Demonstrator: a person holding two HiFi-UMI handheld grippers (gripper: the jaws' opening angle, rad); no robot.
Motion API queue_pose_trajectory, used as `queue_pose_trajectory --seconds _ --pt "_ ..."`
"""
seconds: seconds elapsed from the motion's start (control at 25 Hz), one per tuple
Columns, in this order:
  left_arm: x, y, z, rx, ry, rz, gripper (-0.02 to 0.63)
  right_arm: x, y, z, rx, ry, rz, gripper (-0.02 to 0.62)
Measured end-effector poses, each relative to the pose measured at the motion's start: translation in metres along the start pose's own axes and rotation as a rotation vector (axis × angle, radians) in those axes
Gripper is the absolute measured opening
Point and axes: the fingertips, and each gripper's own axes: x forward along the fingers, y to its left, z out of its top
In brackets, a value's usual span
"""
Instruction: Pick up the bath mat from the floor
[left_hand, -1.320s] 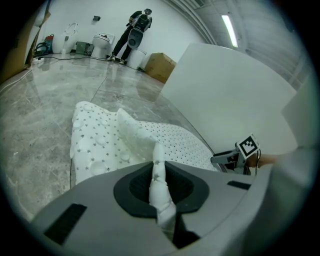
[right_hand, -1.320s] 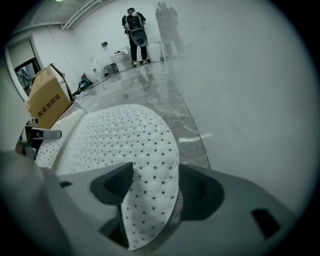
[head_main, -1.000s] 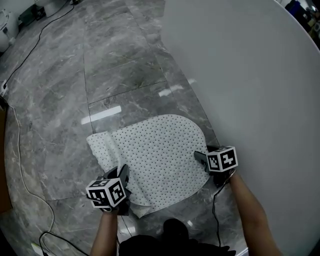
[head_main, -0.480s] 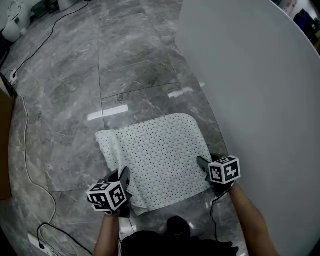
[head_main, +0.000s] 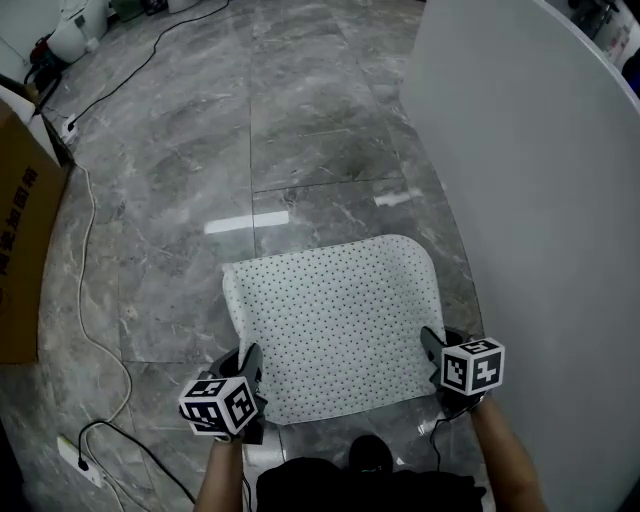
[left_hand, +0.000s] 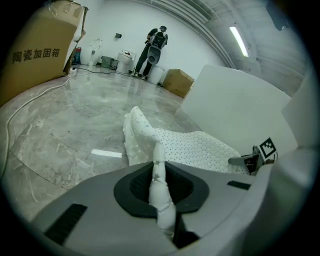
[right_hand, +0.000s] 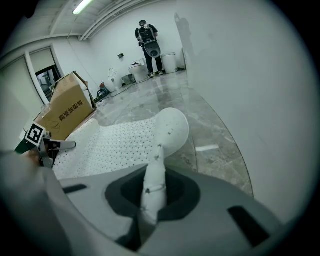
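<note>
The white, dotted bath mat (head_main: 335, 320) hangs stretched between my two grippers above the grey marble floor. My left gripper (head_main: 250, 368) is shut on the mat's near-left corner, and a fold of it stands pinched between the jaws in the left gripper view (left_hand: 159, 167). My right gripper (head_main: 433, 348) holds the near-right corner. Its jaws are closing, with the mat's edge squeezed between them (right_hand: 152, 182). The mat's far edge curls up, rounded, in the right gripper view (right_hand: 170, 127). In the left gripper view the mat (left_hand: 200, 147) runs across to the other gripper's marker cube (left_hand: 267, 147).
A white curved wall (head_main: 540, 200) rises along the right. A brown cardboard box (head_main: 25, 250) stands at the left, with a white cable (head_main: 90, 250) and a power strip (head_main: 75, 455) beside it. A person (left_hand: 155, 42) stands far off, beside buckets and boxes.
The right gripper's jaws have closed on the mat's near-right corner. The mat, folded over at its left before, is now pulled flatter and wider between the two grippers.
</note>
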Motion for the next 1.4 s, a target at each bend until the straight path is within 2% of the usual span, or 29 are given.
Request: queue_pose_trajectory --seconds 0.36,0.64,0.76,0.88,1.12,1.4 --pt "-0.038 0.02 0.014 -0.094 -0.033 0.078 0.017 -0.025 0.021 0.019 0.046 -0.01 0.004 0.023" --pt "-0.078 -0.018 0.053 -0.132 -0.02 0.063 0.015 -0.063 0.061 0.051 0.087 0.025 0.023 0.025" --pt "-0.102 -0.048 0.073 -0.126 -0.011 0.053 0.015 -0.089 0.085 0.07 0.056 0.046 0.027 0.023" --pt "-0.138 -0.073 0.094 -0.116 0.009 0.059 0.015 -0.126 0.105 0.089 0.025 0.078 0.027 0.024" --pt "-0.233 -0.112 0.146 -0.143 0.015 0.083 0.015 -0.222 0.141 0.135 0.106 0.075 0.061 0.024" --pt "-0.349 -0.158 0.213 -0.118 0.008 0.108 0.015 -0.342 0.184 0.185 0.134 0.054 0.07 0.024"
